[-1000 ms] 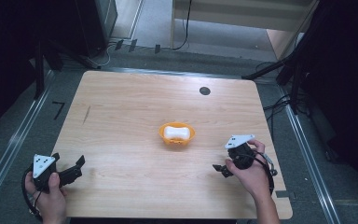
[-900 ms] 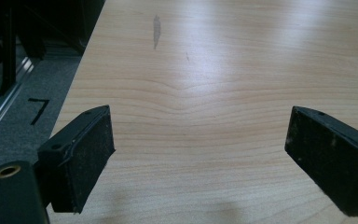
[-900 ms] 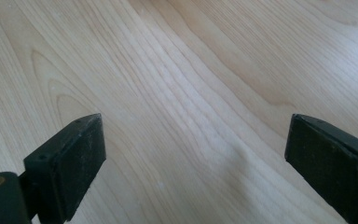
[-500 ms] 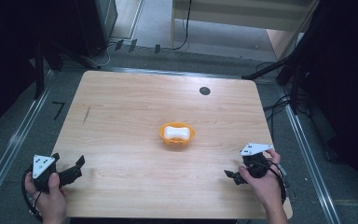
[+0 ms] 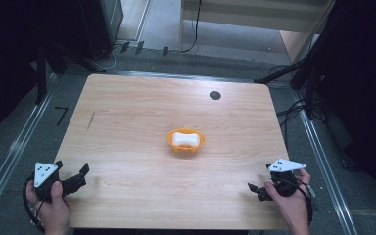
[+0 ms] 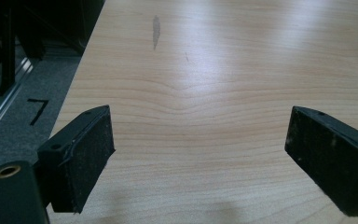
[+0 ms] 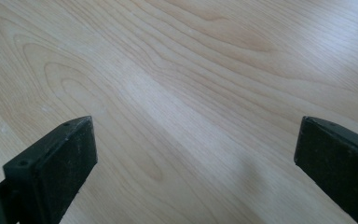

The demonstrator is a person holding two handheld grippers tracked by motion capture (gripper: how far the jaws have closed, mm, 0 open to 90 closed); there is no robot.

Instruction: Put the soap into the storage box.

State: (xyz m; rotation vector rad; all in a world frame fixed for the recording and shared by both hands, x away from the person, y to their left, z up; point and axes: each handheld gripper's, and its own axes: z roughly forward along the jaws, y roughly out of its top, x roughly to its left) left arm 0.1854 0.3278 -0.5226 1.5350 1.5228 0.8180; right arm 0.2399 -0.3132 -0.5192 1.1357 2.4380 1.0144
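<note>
Our right tool (image 5: 257,188) now sits at the near right corner of the counter (image 5: 127,132), pulled back toward us from its place a second ago, when it hung closer to the orange bowl (image 5: 186,140). Its jaws have just been opening and now stand fully spread, with bare wood grain between them in the right gripper view and nothing held. Our left tool (image 5: 73,177) rests at the near left corner, where it was a second ago, its jaws released as well and empty in the left gripper view. The bowl stands near the middle of the counter, well apart from both tools, with the white piece (image 5: 185,138) lying inside it. We read this as a finished placement: the piece is in the bowl, the right hand has let go and retreated, and both hands are parked at the near edge. Nothing more seems to need doing with the bowl.
</note>
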